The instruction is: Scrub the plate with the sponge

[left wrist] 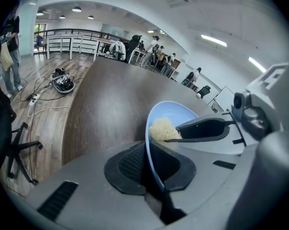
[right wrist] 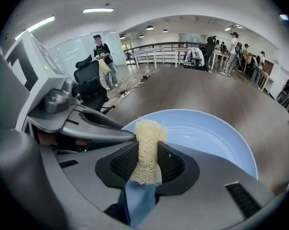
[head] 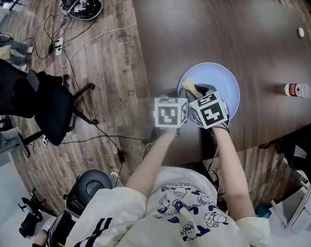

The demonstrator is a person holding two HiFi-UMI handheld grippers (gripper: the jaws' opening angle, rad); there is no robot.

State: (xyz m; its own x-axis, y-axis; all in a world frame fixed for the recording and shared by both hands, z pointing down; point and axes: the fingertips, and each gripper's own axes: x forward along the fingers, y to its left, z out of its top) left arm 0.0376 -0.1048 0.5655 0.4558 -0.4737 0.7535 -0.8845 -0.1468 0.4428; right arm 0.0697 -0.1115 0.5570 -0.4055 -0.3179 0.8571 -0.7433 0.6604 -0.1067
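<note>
A light blue plate (head: 220, 84) lies on the dark wooden table (head: 212, 30). My left gripper (head: 178, 94) is shut on the plate's near left rim; in the left gripper view the rim (left wrist: 151, 150) runs edge-on between the two pads. My right gripper (right wrist: 147, 153) is shut on a pale, fibrous sponge (right wrist: 147, 143). The sponge's end (head: 189, 86) sticks out past the jaws and sits over the plate's left inner side (right wrist: 206, 131), close to the left gripper's jaw (right wrist: 104, 128). The left gripper view shows the sponge (left wrist: 162, 129) against the plate (left wrist: 175, 114).
A water bottle (head: 300, 90) lies at the table's right edge, and a small white object (head: 300, 32) sits farther back. On the floor to the left stand an office chair (head: 39, 104) and cables with a power strip (head: 57, 48). People stand in the far background.
</note>
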